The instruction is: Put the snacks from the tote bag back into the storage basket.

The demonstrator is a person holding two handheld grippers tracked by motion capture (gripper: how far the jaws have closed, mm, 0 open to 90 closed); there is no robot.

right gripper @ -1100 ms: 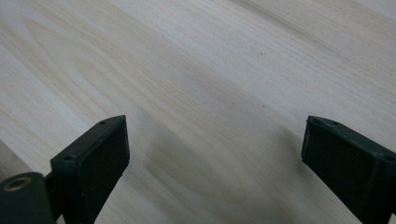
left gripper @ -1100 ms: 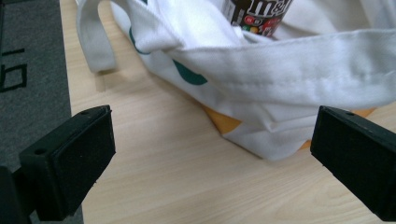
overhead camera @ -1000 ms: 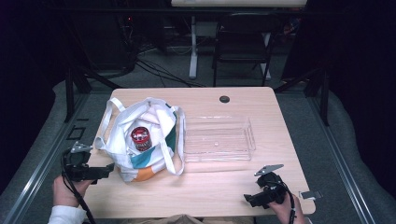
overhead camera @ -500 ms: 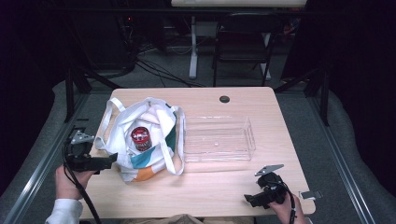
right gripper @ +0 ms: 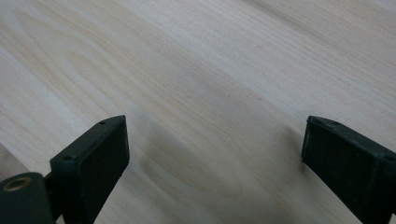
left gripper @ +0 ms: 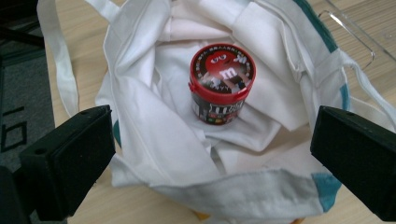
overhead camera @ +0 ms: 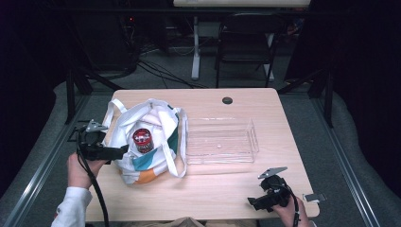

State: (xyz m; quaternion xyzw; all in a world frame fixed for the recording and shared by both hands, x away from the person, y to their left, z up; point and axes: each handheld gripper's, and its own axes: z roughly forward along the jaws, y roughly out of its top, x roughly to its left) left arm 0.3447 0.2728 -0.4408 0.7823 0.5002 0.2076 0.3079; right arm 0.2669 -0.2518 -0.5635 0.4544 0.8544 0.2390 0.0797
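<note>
Left gripper (overhead camera: pixel 120 152) at the near-left rim of the white tote bag (overhead camera: pixel 156 142), jaws spread wide over the bag's open mouth and gripping nothing. Red-lidded M&M's candy jar (left gripper: pixel 222 84) upright down inside the bag, just left of the clear plastic tray (overhead camera: pixel 222 142) on the wooden table (overhead camera: pixel 265 104). Right gripper (overhead camera: pixel 255 204) low over bare tabletop at the near-right edge, jaws wide apart, nothing between them.
</note>
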